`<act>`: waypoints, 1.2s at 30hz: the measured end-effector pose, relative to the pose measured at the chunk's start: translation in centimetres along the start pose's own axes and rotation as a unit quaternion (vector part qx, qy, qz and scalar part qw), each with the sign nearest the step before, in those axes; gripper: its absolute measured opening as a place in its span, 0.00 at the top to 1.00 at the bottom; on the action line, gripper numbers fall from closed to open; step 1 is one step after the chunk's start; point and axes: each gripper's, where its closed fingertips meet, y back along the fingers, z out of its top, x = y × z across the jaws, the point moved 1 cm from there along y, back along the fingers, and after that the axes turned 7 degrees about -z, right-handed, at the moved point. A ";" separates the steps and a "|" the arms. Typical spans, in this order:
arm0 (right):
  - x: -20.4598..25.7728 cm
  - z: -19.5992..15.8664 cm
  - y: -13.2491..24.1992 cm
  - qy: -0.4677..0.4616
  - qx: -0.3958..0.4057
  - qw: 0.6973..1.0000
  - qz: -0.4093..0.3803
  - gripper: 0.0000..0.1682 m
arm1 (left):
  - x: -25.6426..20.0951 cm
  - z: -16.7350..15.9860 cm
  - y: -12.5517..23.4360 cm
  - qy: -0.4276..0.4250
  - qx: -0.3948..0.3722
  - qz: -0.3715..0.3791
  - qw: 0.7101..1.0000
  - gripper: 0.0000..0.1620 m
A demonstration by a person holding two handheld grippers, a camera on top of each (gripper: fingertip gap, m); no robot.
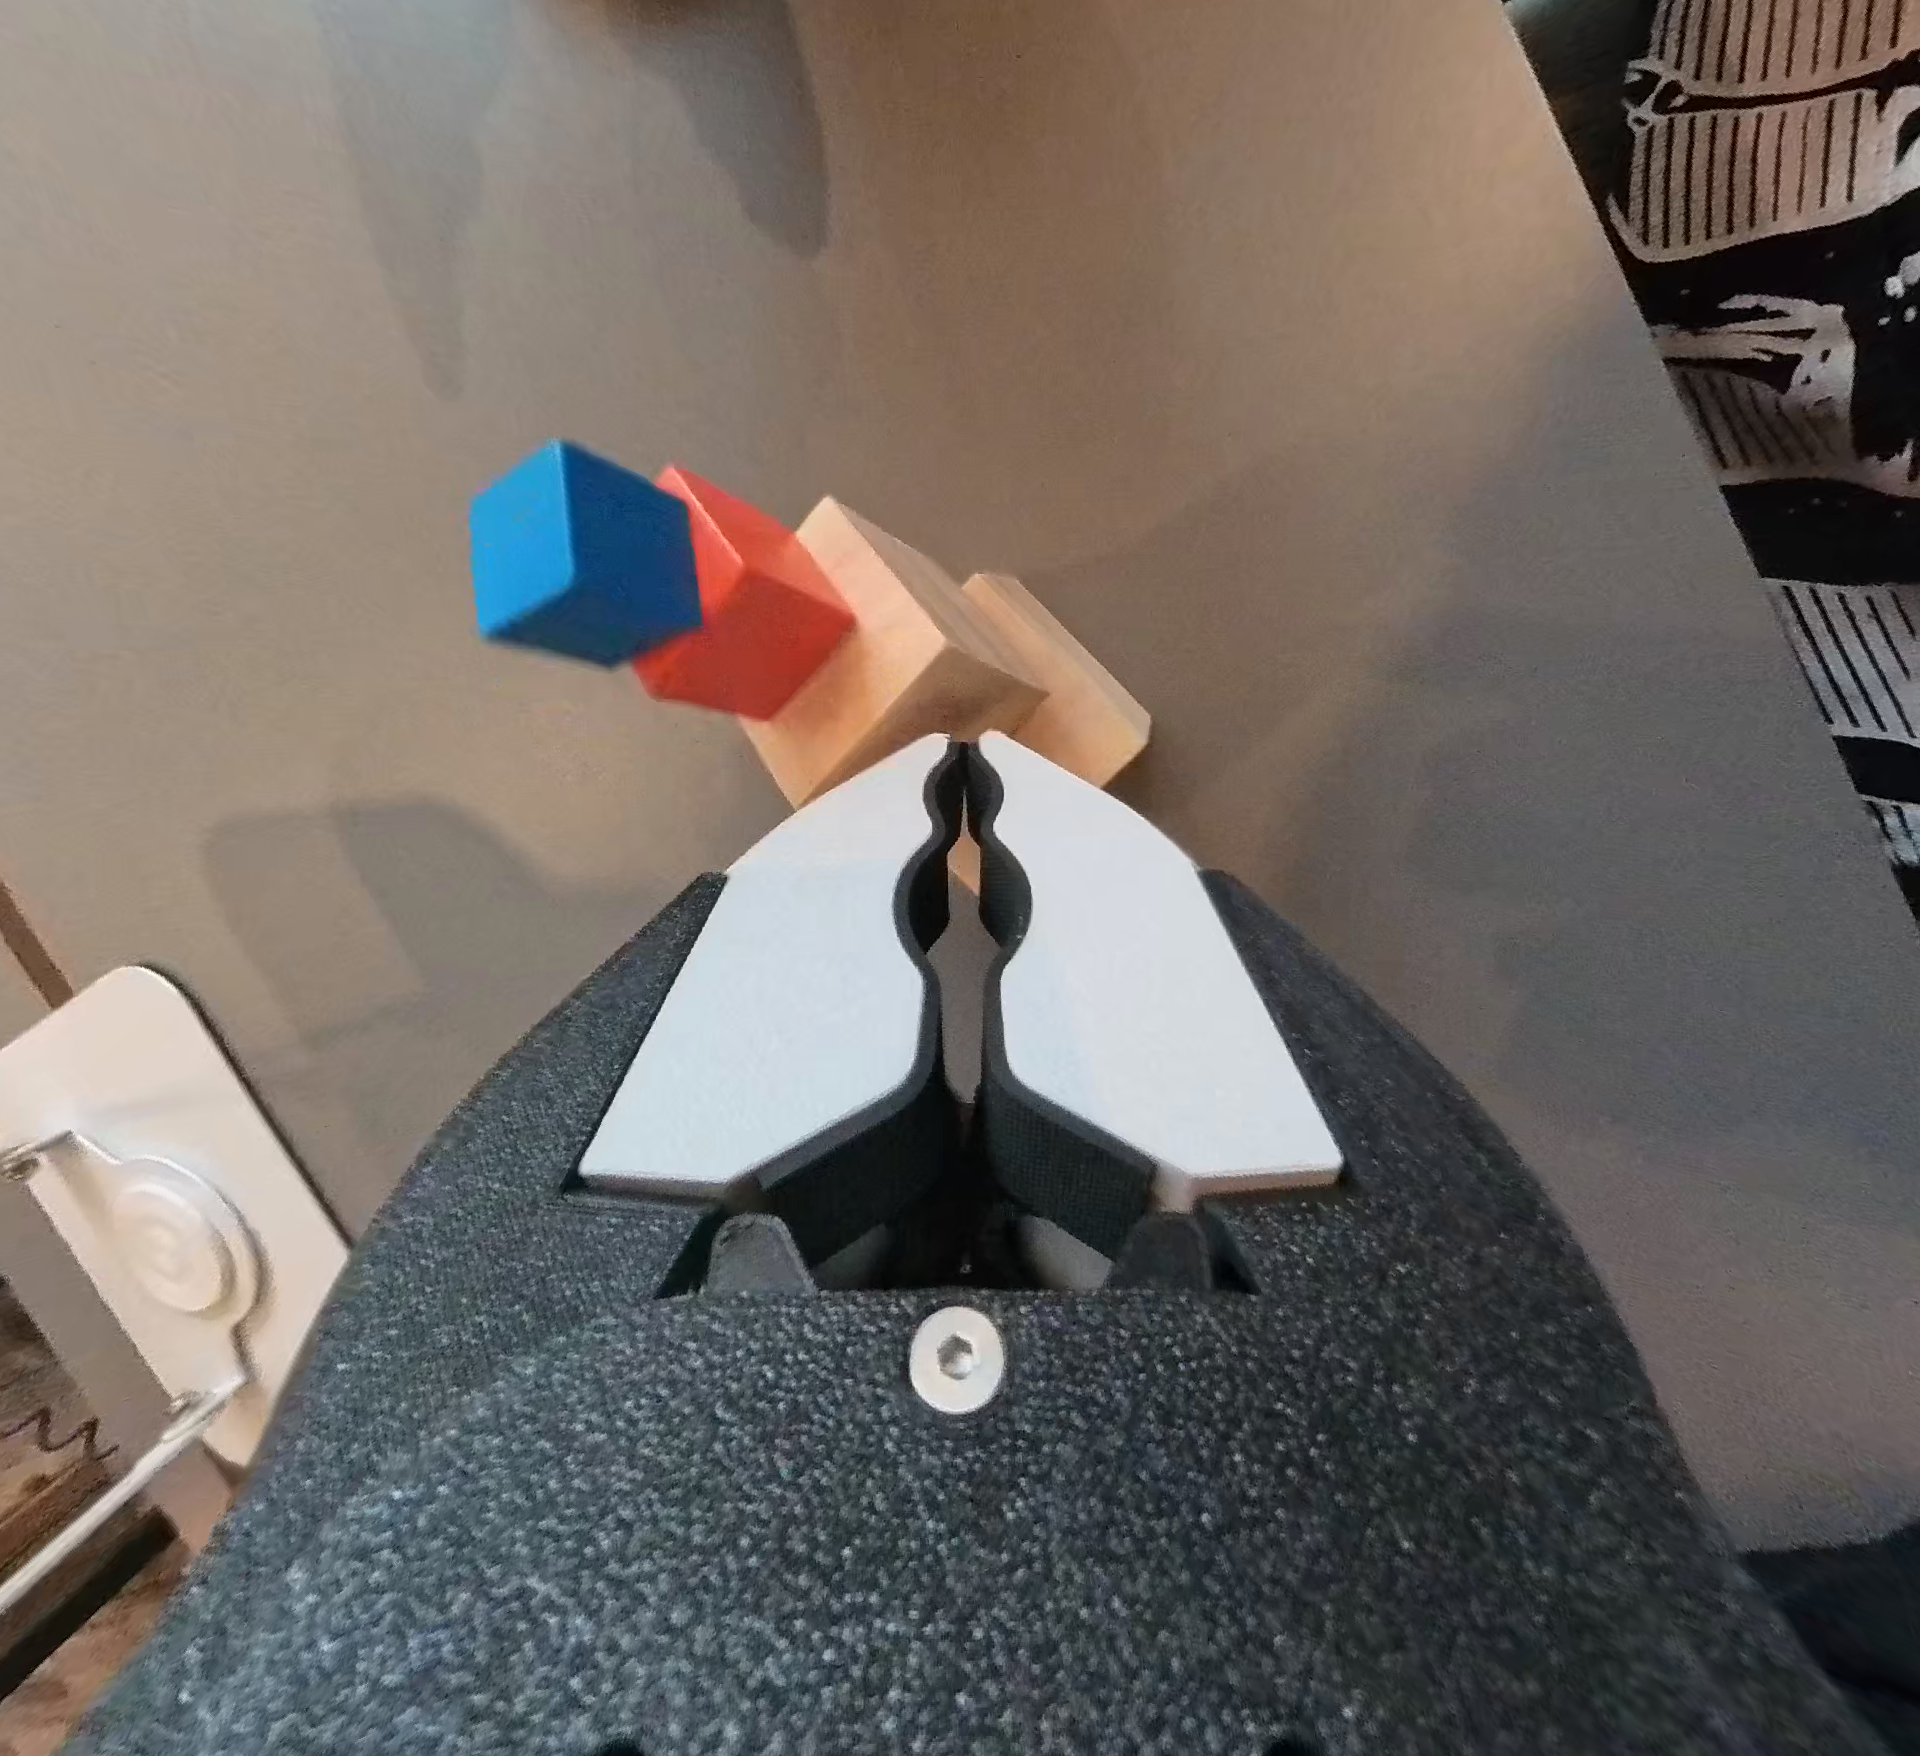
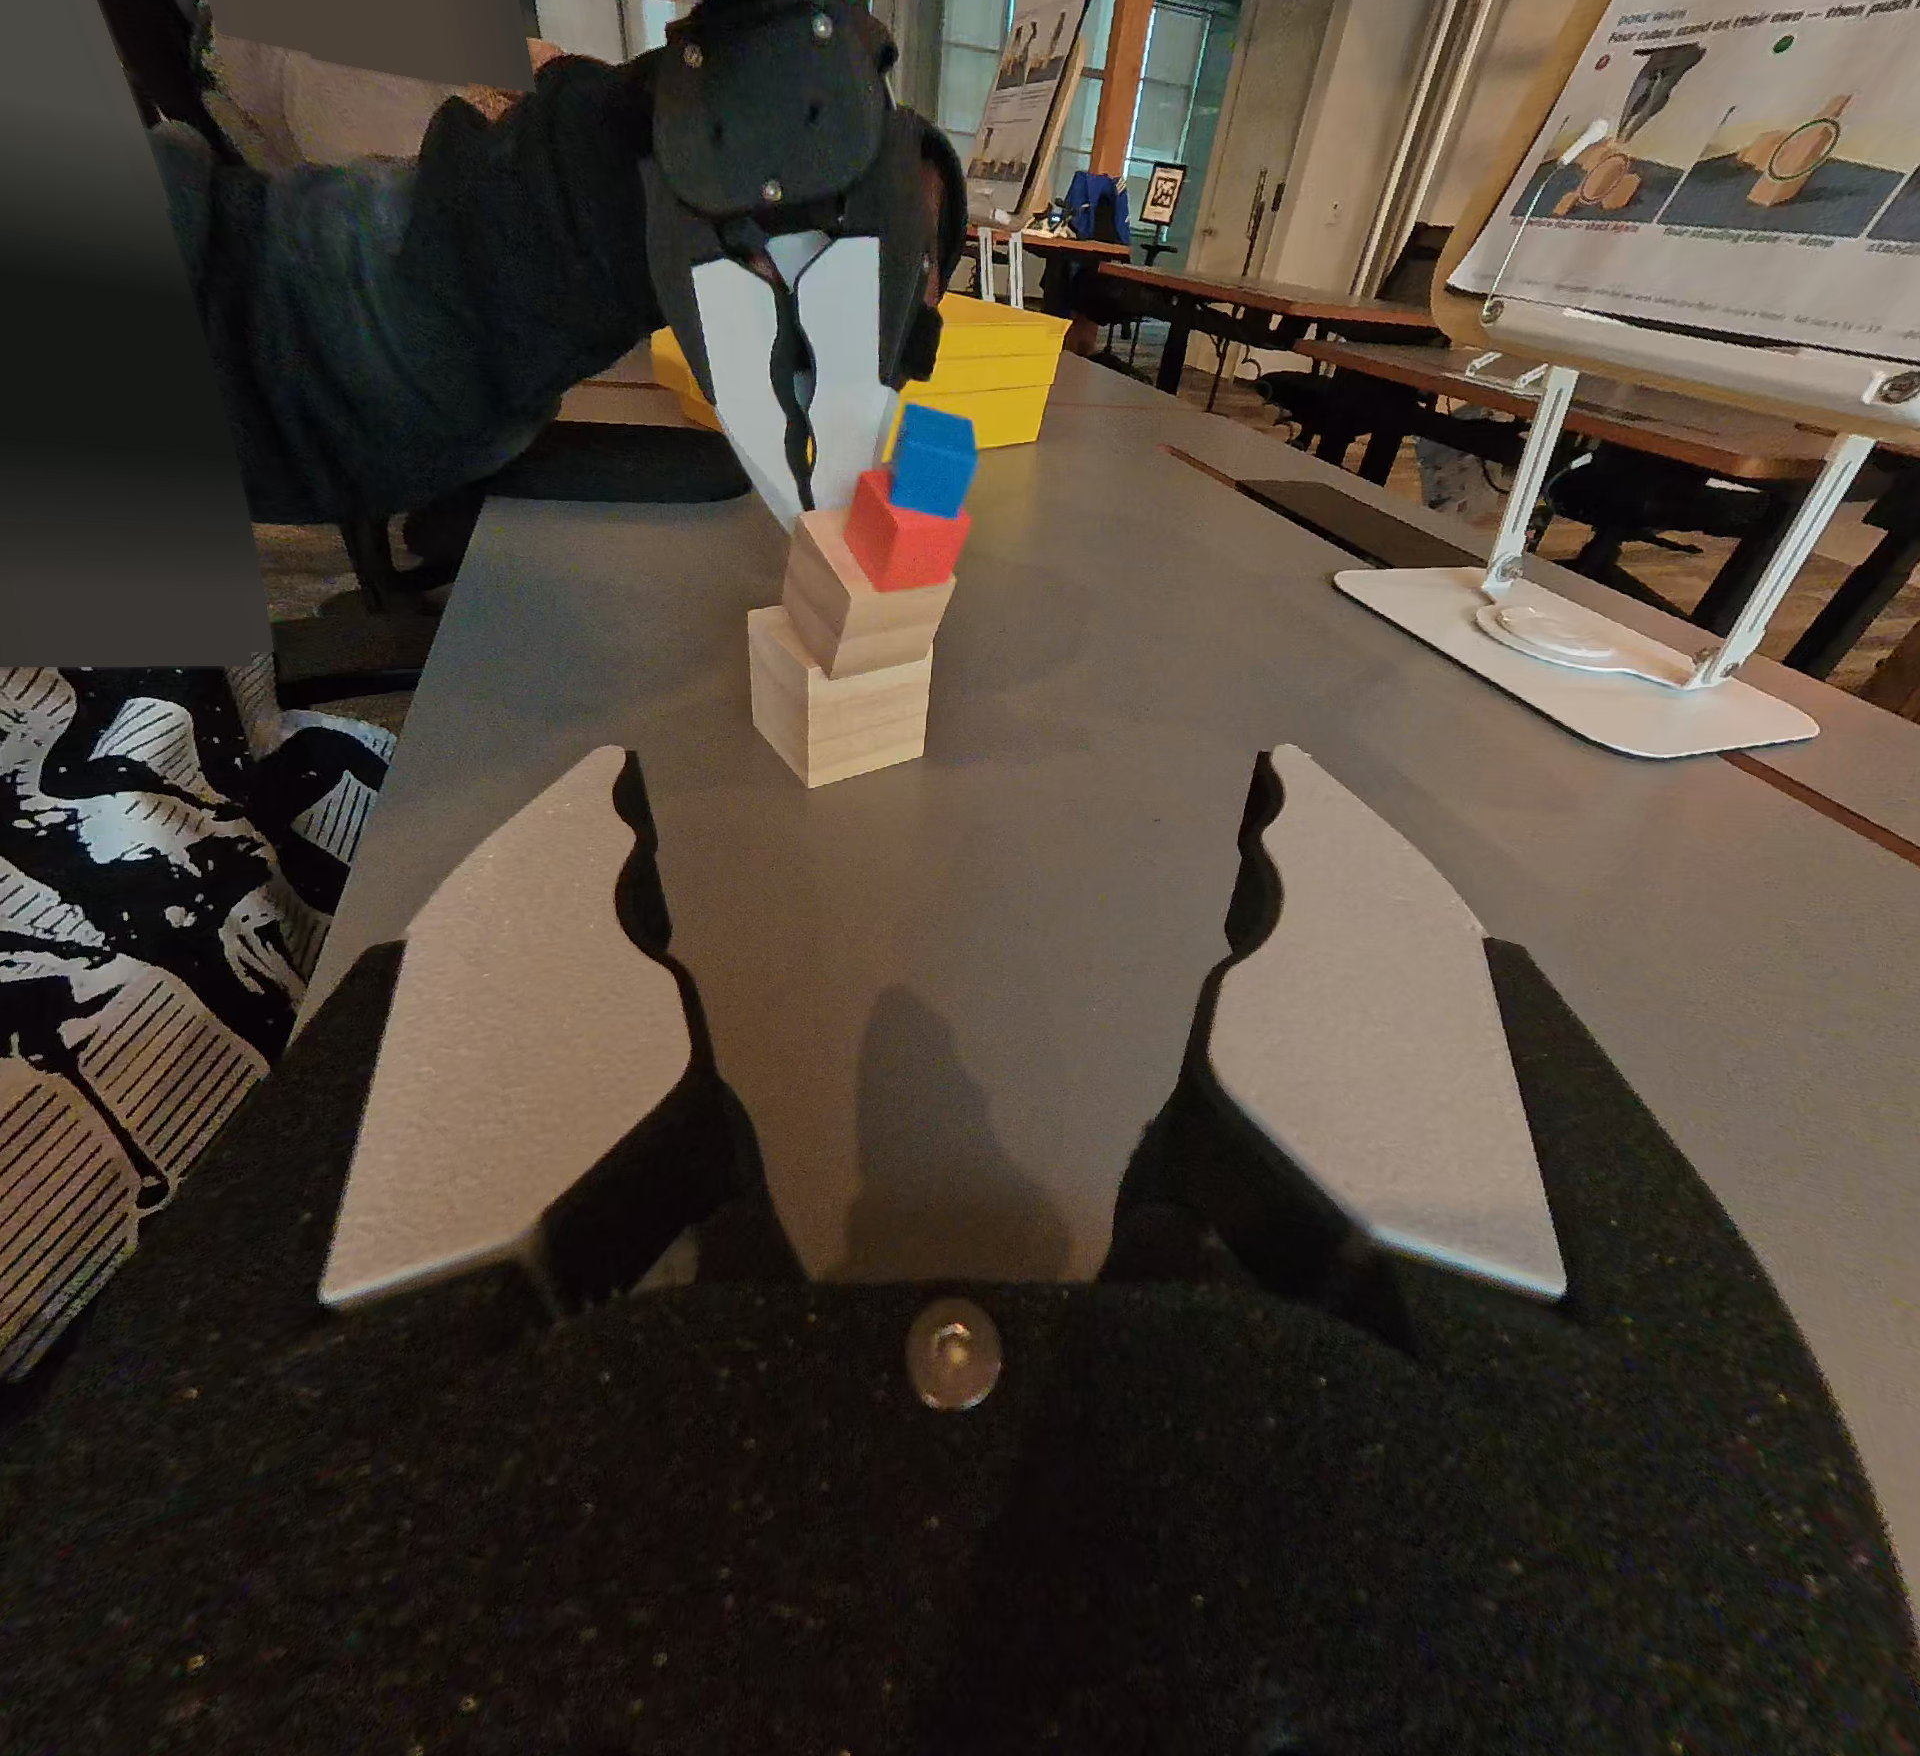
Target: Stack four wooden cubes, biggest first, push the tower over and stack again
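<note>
The left gripper points steeply down, its white fingers pressed together with only a thin wavy slit between them, nothing clamped inside. A black-sleeved arm carries it from above (the hand itself is hidden behind the black housing). The right gripper sits low and nearly level, well apart from the left one, jaws spread wide and empty, both white fingers in full view.
</note>
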 end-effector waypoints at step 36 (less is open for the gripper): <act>0.0 -0.2 -0.1 0.002 0.007 1.000 0.001 0.36 | -3.0 -3.5 7.3 0.141 -0.328 0.158 0.921 0.34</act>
